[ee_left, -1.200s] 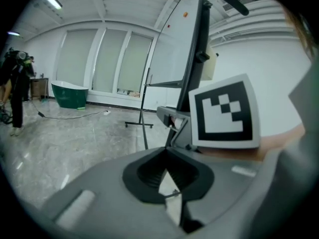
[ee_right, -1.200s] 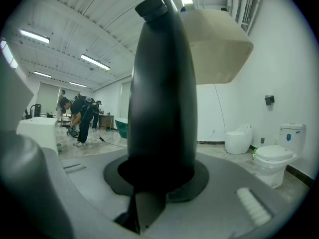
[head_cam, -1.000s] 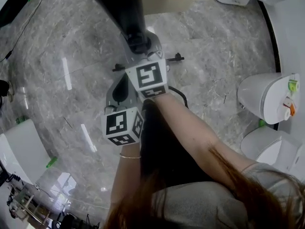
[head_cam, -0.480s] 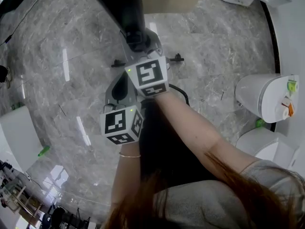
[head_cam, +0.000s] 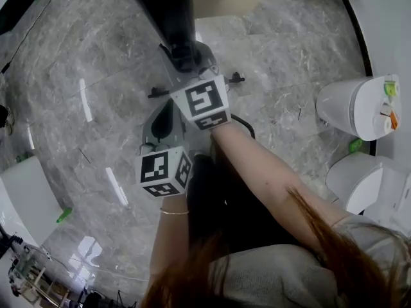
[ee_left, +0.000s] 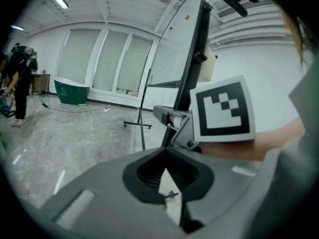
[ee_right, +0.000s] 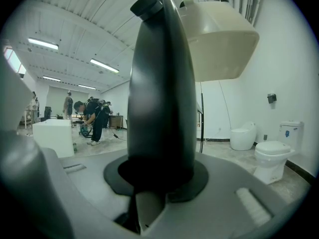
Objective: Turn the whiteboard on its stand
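The whiteboard (ee_left: 174, 39) stands edge-on in the left gripper view, tall in its black frame (ee_left: 197, 59). In the head view I look down its black post (head_cam: 168, 11), with the stand's black feet (head_cam: 237, 77) spread on the grey marble floor. My right gripper (head_cam: 183, 55) is shut on that post, which fills the right gripper view (ee_right: 162, 98) between the jaws (ee_right: 159, 176). My left gripper (head_cam: 168, 104) hangs just behind and below it, jaws together (ee_left: 167, 153) with nothing between them. The right gripper's marker cube (ee_left: 222, 111) shows close ahead of the left one.
White toilets (head_cam: 359, 108) (head_cam: 363, 188) stand at the right, and one shows as (ee_right: 271, 156). A white block (head_cam: 19, 201) lies at the left. A beige box (ee_right: 219, 39) hangs by the post. A green bathtub (ee_left: 72, 91), another stand (ee_left: 142, 103) and a stooping person (ee_right: 92, 116) are farther off.
Both grippers and the post have travelled together across the floor: the floor streaks, the toilets and the white block slide in the head view. The right grip on the post stays the same.
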`<state>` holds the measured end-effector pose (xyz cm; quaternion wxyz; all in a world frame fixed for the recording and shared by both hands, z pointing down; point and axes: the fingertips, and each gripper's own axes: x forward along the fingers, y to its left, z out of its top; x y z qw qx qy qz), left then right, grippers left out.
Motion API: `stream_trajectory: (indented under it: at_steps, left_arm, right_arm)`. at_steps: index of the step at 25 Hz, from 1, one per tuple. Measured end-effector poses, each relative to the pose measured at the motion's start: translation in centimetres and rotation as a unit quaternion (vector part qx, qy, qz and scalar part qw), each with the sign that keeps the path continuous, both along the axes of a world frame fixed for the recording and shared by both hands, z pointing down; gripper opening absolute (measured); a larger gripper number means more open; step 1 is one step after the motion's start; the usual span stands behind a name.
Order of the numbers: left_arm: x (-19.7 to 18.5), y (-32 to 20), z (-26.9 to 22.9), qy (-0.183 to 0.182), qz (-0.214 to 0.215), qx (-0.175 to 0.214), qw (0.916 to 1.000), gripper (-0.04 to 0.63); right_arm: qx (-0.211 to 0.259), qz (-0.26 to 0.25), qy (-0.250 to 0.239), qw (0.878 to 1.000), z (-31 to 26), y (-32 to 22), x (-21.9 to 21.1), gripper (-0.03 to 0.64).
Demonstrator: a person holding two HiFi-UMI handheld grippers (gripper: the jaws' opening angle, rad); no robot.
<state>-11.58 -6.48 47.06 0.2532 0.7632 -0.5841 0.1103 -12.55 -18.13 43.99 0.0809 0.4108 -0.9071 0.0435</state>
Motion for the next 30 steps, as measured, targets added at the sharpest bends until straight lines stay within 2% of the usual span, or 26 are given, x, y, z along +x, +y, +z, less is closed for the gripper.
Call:
stream_trajectory:
  at_steps: [4, 12, 21, 25, 30]
  left_arm:
    - [0.5, 2.9, -0.3, 0.005, 0.027, 0.009, 0.9996, 0.000]
    - [0.7, 7.8, -0.1, 0.008, 0.007, 0.015, 0.9998, 0.000]
    - [3.0, 13.4, -0.5, 0.006, -0.074, 0.035, 0.9967, 0.000]
    - [4.3, 15.7, -0.3, 0.004, -0.086, 0.030, 0.9958, 0.000]
    - [3.2, 16.5, -1.0, -0.008, -0.097, 0.041, 0.9944, 0.000]
  right_arm:
    - [0.010, 0.013, 0.000, 1.000, -0.1, 2.3, 1.1, 0.086]
    - [0.005, -0.004, 0.000, 1.000, -0.2, 7.5, 1.5, 0.084]
    - [0.004, -0.060, -0.004, 0.998, -0.1, 11.5, 1.3, 0.077]
    - [0.007, -0.075, -0.007, 0.997, -0.4, 12.5, 1.5, 0.072]
    - [0.007, -0.086, -0.007, 0.996, -0.3, 13.7, 0.9, 0.069]
